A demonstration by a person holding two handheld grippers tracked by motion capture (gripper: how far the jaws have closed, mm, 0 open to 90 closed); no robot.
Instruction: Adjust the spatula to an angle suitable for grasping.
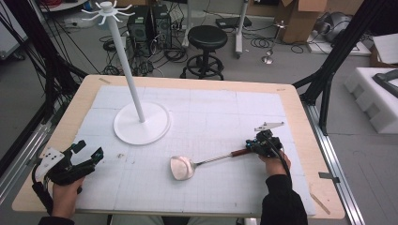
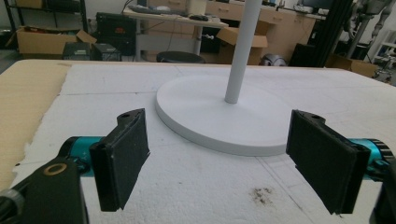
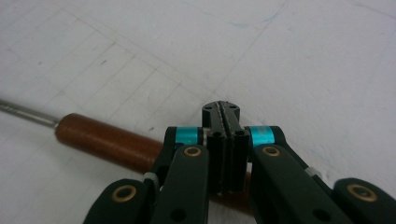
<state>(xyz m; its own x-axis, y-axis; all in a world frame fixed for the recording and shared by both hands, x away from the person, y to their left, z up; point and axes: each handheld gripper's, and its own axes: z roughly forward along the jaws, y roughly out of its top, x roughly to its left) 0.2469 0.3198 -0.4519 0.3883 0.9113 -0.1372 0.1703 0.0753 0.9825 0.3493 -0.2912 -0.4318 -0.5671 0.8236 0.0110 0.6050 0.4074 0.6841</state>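
White foam sheeting marked with a faint grid covers the wooden table [image 1: 300,108], with a cluttered lab floor, a black stool [image 1: 207,40] and cardboard boxes beyond it. Largest on the sheet is the white rack [image 1: 141,123]: a round flat base with a tall thin pole that ends in a ring of short hooks. It stands ahead of the left gripper [image 1: 89,151], whose own view looks straight at the base [image 2: 219,121] between its two black pads, spread wide with nothing between them. That gripper rests low at the near left corner, well apart from the ladle [image 1: 197,164].

Lying flat on the sheet, the ladle has its metal bowl pointing away from the right gripper [image 1: 250,144] toward the middle of the table, and its brown wooden handle [image 3: 107,140] running back under that gripper. The right gripper's jaws are pressed together, pad against pad, directly above the handle's end; the handle passes beneath them rather than between them.
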